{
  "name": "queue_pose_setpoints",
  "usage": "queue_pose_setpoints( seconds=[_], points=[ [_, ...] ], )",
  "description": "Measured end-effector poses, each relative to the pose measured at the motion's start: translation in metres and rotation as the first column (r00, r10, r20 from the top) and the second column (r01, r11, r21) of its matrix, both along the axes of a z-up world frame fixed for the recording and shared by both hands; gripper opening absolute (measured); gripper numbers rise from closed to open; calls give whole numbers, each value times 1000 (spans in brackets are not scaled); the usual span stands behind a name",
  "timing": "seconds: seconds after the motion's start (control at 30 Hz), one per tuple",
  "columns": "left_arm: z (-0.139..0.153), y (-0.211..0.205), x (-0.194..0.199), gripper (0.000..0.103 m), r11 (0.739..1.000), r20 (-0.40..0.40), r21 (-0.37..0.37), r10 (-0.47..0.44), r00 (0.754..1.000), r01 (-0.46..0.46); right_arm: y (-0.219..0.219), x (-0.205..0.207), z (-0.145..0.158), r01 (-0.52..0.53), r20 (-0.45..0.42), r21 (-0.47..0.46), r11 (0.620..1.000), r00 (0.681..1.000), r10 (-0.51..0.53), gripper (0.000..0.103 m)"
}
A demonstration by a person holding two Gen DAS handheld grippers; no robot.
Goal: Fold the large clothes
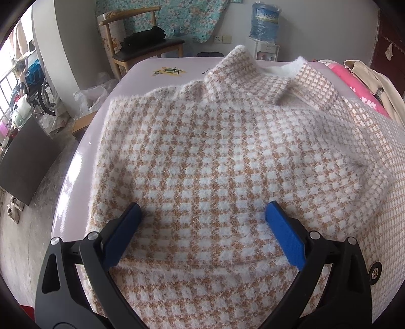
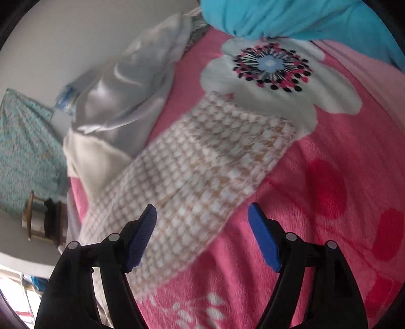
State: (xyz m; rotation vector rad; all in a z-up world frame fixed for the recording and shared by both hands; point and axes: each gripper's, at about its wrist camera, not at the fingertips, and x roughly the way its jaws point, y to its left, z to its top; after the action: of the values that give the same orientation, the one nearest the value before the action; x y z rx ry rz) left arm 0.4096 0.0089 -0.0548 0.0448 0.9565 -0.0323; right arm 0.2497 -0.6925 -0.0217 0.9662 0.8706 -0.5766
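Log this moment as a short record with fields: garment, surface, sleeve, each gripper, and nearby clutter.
garment: fuzzy tan-and-white checked knit sweater, spread flat, collar at the far end
surface: glossy pale lilac table
sleeve: checked sleeve lying across pink flowered fleece blanket
left gripper: open, blue pads over the sweater's near part, pinching nothing
right gripper: open, above the sleeve, nothing gripped
clutter: grey satin cloth, turquoise cloth, wooden chair

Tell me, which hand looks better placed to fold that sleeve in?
Probably the right: its open tool hangs right above the checked sleeve on the pink blanket. The left tool is over the sweater's body.
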Motion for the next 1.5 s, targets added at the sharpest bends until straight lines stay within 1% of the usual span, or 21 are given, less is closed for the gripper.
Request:
queue_pose_setpoints(
  seconds=[0.13,0.23,0.3,0.33,0.4,0.5,0.6,0.73,0.87,0.97,1.03,1.1,1.17,1.2,1.23,1.3,1.33,1.37,1.43,1.5],
  points=[
    [0,0,0,96,1000,-3,-2,-3,1000,3,-4,6,-7,50,-10,-25,998,999,-50,66],
    [0,0,1,96,1000,-14,-2,-4,1000,4,-5,10,-8,74,-24,-65,995,997,-76,58],
    [0,0,2,96,1000,-20,-2,-7,1000,7,-5,9,-7,90,-29,-89,992,995,-93,47],
    [0,0,3,96,1000,-22,-2,-8,1000,8,-4,8,-6,96,-26,-98,991,995,-99,43],
    [0,0,3,96,1000,-26,-3,-9,1000,9,-3,3,-4,100,-14,-107,989,995,-102,32],
    [-1,-1,4,96,1000,-28,-3,-9,1000,9,0,0,5,86,8,-132,988,996,-86,24],
    [-1,0,3,96,1000,-23,-3,-12,1000,12,10,-2,23,50,28,-193,980,999,-45,19],
    [-1,-1,4,96,1000,-19,-3,-20,1000,20,26,1,55,1,43,-282,959,999,11,17],
    [1,0,6,96,1000,-32,-9,-26,999,25,55,8,101,-60,62,-397,916,994,92,16],
    [6,2,2,96,1000,-5,0,-31,1000,31,82,17,136,-105,90,-474,874,982,167,16],
    [10,5,-3,95,999,20,-3,-32,999,32,107,23,162,-138,117,-521,842,966,231,16],
    [13,11,-5,95,1000,20,-15,-25,999,25,132,32,184,-173,135,-559,811,946,295,15],
    [15,16,-8,94,1000,21,-21,-14,1000,14,166,43,208,-217,141,-598,771,919,368,15],
    [17,19,-10,89,1000,24,-26,-9,1000,10,185,48,220,-239,147,-617,750,901,408,15],
    [19,22,-12,83,999,24,-35,-6,1000,7,203,52,231,-257,156,-633,731,882,445,15],
    [20,29,-16,75,998,13,-67,4,1000,-3,249,61,253,-300,176,-666,683,826,536,15],
    [21,33,-17,70,996,10,-87,9,1000,-9,272,65,262,-323,188,-677,661,793,580,15],
    [22,38,-20,68,995,9,-104,13,1000,-12,295,68,269,-346,196,-685,641,760,620,15],
    [26,45,-24,61,992,10,-129,17,1000,-16,345,75,276,-398,213,-696,597,680,702,15],
    [30,52,-30,55,987,11,-161,21,1000,-19,392,80,272,-455,218,-696,556,603,767,15]
  ],
)
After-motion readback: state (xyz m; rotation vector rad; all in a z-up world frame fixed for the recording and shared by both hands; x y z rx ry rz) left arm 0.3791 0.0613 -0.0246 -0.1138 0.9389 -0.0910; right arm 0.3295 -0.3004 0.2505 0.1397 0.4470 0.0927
